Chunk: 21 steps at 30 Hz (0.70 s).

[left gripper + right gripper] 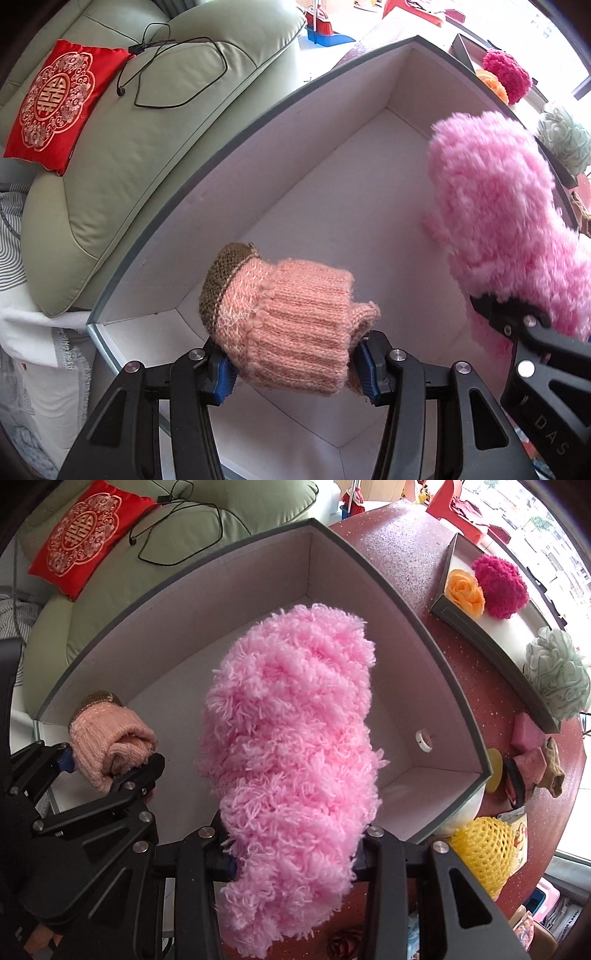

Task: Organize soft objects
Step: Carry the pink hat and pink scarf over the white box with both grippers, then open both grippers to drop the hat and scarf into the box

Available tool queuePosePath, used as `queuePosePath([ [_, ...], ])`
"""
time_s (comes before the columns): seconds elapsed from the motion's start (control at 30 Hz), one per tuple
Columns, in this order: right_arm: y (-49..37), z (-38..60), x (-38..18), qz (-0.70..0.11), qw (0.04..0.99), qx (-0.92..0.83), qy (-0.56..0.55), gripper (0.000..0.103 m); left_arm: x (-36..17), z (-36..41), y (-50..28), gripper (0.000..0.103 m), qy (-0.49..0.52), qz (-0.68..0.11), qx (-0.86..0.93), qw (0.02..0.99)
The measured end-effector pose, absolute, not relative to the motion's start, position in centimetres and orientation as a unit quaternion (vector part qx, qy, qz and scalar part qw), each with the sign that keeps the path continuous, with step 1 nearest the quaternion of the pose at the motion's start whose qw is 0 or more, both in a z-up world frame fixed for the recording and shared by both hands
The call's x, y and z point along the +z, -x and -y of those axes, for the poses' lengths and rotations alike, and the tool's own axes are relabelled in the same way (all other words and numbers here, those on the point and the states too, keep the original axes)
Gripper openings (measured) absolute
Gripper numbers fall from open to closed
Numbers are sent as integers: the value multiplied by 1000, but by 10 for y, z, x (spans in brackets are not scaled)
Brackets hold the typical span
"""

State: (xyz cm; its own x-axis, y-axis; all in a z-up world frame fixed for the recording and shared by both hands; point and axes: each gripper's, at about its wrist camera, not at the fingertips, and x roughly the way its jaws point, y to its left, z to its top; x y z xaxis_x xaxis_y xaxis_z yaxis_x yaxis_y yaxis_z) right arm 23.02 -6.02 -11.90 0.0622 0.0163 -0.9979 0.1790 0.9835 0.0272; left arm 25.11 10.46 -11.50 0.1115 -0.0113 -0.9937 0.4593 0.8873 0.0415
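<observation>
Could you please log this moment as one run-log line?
left tool: holding knit sock | right tool: holding pink fluffy duster | both over box | box: nothing inside yet

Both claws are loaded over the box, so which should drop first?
Probably left: its claw holds the knit sock low inside the box, while the fluffy piece sits higher.

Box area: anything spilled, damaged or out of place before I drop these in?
Nothing looks spilled or damaged. The box sits upright and empty, except for a small white ring on its right inner wall. A knit piece and yellow foam net lie loose on the table outside it.
</observation>
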Motion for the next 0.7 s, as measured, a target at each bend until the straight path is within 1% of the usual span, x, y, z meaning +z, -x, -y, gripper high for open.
queuePosePath([
  [0.63,-229,58,-108,-680,729,-49,-59,43,-114,-104,-240,55,-175,-646,-163,725],
  [0.67,-228,58,-108,-680,729,-50,-61,45,-114,-103,-240,63,-177,-645,-161,726],
  [0.7,-228,58,-108,-680,728,-50,-63,46,-114,-103,-240,76,-182,-643,-156,727],
])
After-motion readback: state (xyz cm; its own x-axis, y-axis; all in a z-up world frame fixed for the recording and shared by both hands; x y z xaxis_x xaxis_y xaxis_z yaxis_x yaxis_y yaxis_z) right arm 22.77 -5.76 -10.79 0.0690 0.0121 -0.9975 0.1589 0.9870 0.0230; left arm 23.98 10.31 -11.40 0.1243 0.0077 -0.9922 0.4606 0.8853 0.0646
